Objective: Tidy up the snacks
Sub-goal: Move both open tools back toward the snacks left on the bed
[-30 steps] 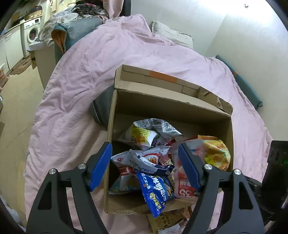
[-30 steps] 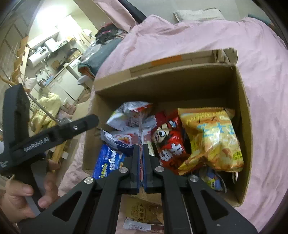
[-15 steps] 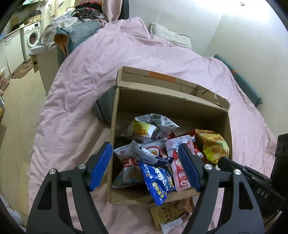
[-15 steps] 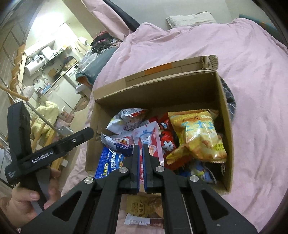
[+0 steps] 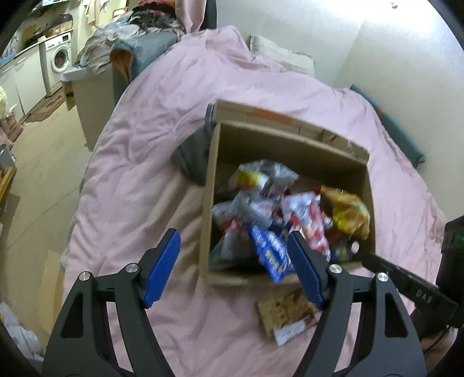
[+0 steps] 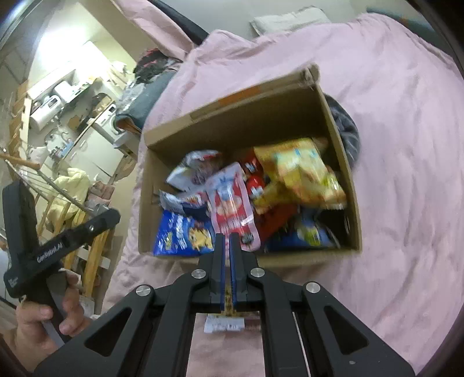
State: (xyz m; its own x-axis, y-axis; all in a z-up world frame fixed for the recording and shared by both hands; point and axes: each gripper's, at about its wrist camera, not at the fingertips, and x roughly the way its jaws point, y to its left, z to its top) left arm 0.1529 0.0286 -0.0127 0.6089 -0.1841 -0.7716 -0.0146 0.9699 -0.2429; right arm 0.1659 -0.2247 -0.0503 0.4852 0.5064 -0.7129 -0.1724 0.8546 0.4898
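Note:
An open cardboard box (image 5: pixel 213 185) (image 6: pixel 339 139) sits on the pink bedspread, full of snack bags: a yellow chip bag (image 6: pixel 298 171) (image 5: pixel 348 211), a blue bag (image 6: pixel 181 232) (image 5: pixel 269 252), a red and white pouch (image 6: pixel 232 206), silver packets (image 5: pixel 261 177). My left gripper (image 5: pixel 233 266) is open and empty, hovering over the box's near left corner. My right gripper (image 6: pixel 226 246) has its jaws nearly together just before the box's near wall; the pouch lies in the box beyond the tips. A brown snack packet (image 5: pixel 287 310) lies on the bed in front of the box.
The pink bedspread (image 5: pixel 150 139) spreads all around the box. A dark grey cloth (image 5: pixel 191 156) lies against the box's far left side. A pillow (image 6: pixel 290 20) lies at the head of the bed. Kitchen units and a washing machine (image 5: pixel 59 58) stand left of the bed.
Both grippers have pulled back and up from the box. The red and white pouch, earlier between the right fingers, now lies in the box beyond them.

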